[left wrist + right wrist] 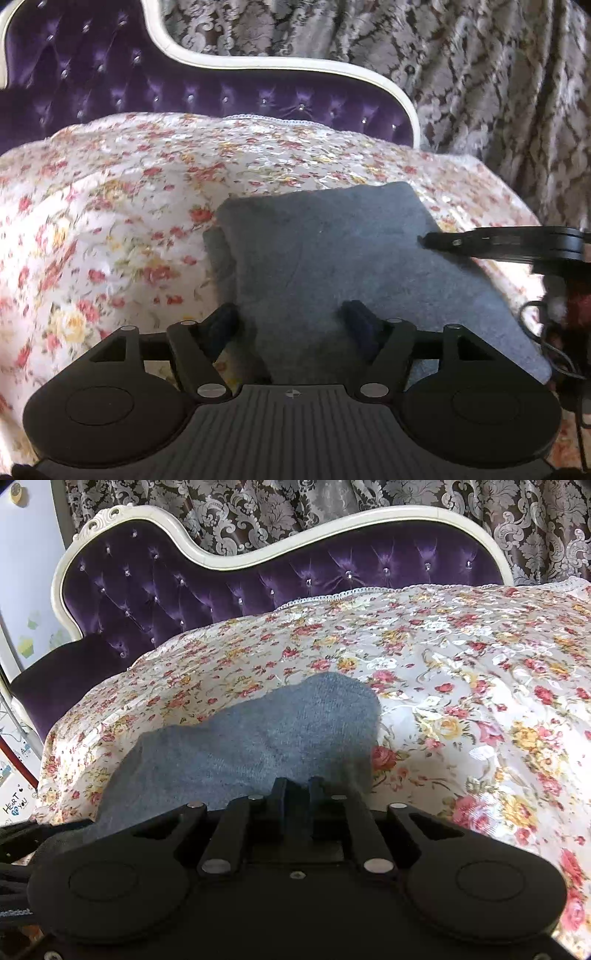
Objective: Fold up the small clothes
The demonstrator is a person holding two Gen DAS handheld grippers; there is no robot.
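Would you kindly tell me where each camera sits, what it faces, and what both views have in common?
Left wrist: on the left gripper, facing the grey garment on the floral bedspread; own jaws open; the right gripper reaches in from the right.
Right wrist: on the right gripper, facing the purple headboard; jaws close together at the garment's near edge.
Shared: garment, bedspread, headboard, patterned curtain.

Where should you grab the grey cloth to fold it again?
Grab the grey cloth by its near edge, coming in low from the front. It lies flat on the flowery bedspread, so only a thin edge fits between fingers. That edge faces the left gripper.
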